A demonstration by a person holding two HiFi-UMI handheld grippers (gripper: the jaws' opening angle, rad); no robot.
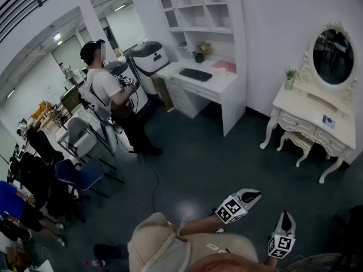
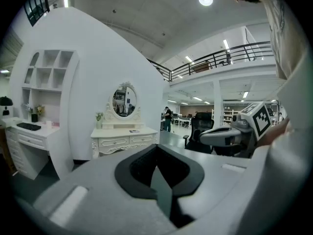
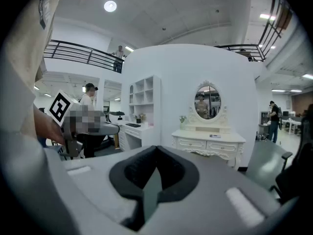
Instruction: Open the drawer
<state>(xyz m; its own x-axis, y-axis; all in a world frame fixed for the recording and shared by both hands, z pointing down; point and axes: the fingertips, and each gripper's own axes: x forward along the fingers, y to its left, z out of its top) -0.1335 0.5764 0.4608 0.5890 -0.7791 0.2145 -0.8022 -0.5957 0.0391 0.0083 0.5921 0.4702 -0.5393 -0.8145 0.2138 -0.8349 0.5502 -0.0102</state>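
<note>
**Item 1, my left tool** [image 2: 159, 180]: jaws together, pads meeting, nothing between them. It is held out in front of me in the air, tipped slightly downward and touching nothing.

**Item 2, my right tool** [image 3: 152, 180]: jaws likewise closed, with nothing in them. It is carried just beside the left one, above the dark floor [image 1: 198, 169].

**Item 3, dressing table** [image 3: 208, 137]: white with carved legs, set against the far wall, well apart from both tools across open floor. Both tools face it, so I take it as the piece meant.
- Two drawers [image 3: 191, 143] sit side by side in its front, both flush and shut as far as I can make out.
- An oval mirror [image 1: 333, 55] stands on top.
- A small potted plant [image 1: 290, 78] sits at the table's left end.
- A stool [image 1: 296, 142] is tucked underneath.

**Item 4, second table** [image 1: 221, 85]: white, to the left of the first.
- It carries a keyboard [image 1: 195, 74].
- Side drawers [image 1: 180, 95] sit below and also look shut.
- Open shelves [image 1: 198, 7] rise above.

**Item 5, another person** [image 1: 110, 95]: standing further left, well clear of my path.

**Status:** by my reckoning, nothing of the task is done. No drawer is out and no handle has been touched.

**Left to do:**
- Close the gap to the dressing table.
- Part the jaws of one tool.
- Take a drawer handle and draw it straight out.

The handles are too small from here to say how they will take a grip.
</note>
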